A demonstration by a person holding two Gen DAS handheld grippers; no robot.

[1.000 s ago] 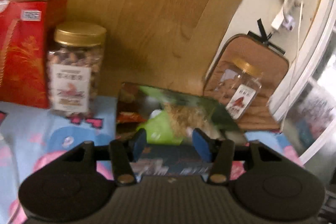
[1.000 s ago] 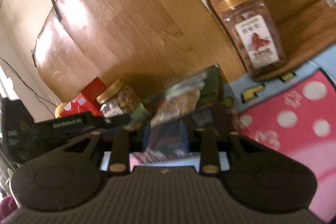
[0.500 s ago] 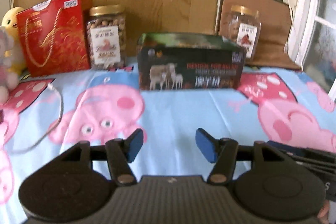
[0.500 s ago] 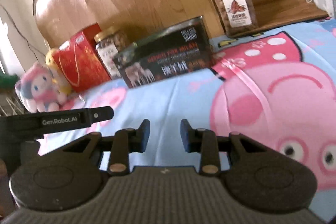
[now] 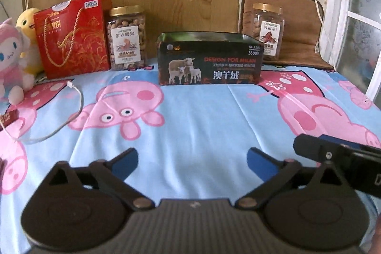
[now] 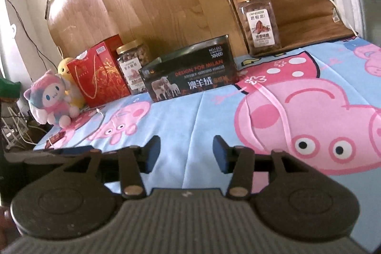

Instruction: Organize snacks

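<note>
While both claws gape empty, left gripper (image 5: 192, 160) and right gripper (image 6: 186, 154) hover before the black box (image 5: 210, 61). Nut jar (image 5: 127, 37) left of box, pecan jar (image 5: 267, 32) right

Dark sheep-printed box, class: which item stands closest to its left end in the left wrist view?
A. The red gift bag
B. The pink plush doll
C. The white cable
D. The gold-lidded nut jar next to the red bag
D: the gold-lidded nut jar stands just left of the dark sheep-printed box, with the red gift bag beyond it.
</note>
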